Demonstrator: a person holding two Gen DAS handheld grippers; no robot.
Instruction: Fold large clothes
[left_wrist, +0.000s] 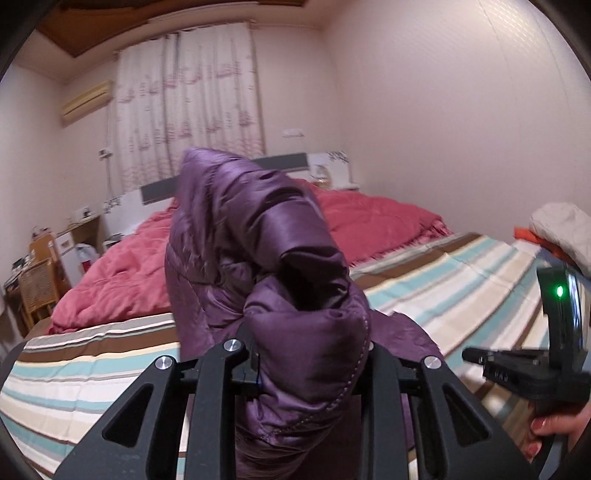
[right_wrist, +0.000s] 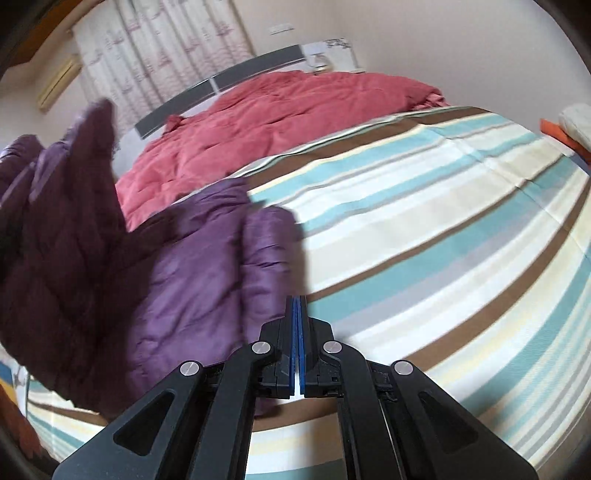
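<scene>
Purple jacket (left_wrist: 258, 258) fabric bulges between the left gripper's (left_wrist: 310, 373) jaws, which pinch a padded fold and hold the garment up above the striped bedsheet (left_wrist: 461, 280). In the right wrist view the jacket (right_wrist: 192, 266) hangs at left, apart from the right gripper (right_wrist: 298, 332), whose blue pads (right_wrist: 294, 350) are pressed together on nothing. Far off lies a red quilt (right_wrist: 277, 107).
</scene>
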